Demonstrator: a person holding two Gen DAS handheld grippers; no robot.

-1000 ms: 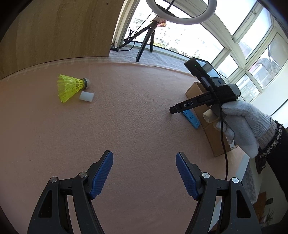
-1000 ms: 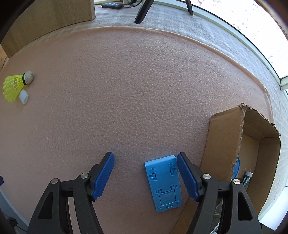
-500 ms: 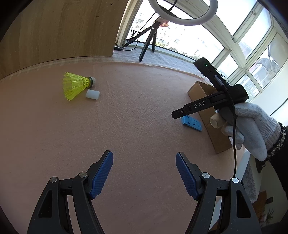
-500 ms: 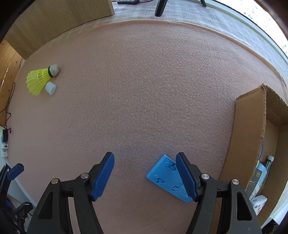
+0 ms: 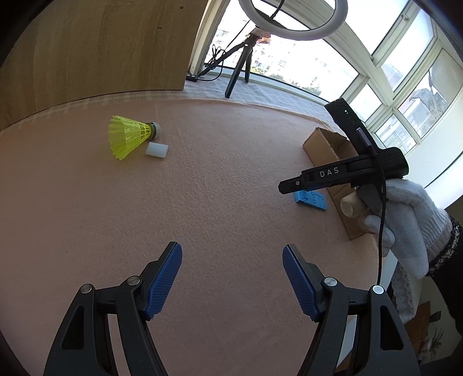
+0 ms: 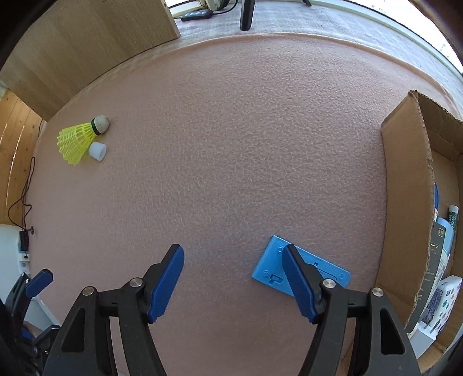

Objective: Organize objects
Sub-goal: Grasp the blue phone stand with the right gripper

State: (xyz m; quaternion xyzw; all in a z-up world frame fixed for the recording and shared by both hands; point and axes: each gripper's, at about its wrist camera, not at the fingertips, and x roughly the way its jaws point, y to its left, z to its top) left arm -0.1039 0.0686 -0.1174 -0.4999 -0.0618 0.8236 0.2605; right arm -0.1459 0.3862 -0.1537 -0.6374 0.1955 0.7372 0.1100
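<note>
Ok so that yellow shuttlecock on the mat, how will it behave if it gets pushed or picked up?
The yellow shuttlecock looks very light, so a nudge probably skids it. Lying on its side, its cone shape would likely roll in a curve. Its thin mesh skirt probably flexes under a squeeze.

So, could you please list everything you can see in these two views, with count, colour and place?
shuttlecock: one, yellow skirt with pale cork, far left of the mat.
cap: one, white, short cylinder, right beside the shuttlecock.
plastic plate: one, blue, flat on the mat beside the box, partly under the right finger.
cardboard box: one, brown, open, right edge, bottles and packets inside.
mat: one, pink, covers the table.
ring light: one, white, on a black tripod by the window.
left gripper: black with blue pads, open, empty.
right gripper: same, open, empty.
gloved hand: one, white, holding the right gripper.
</note>
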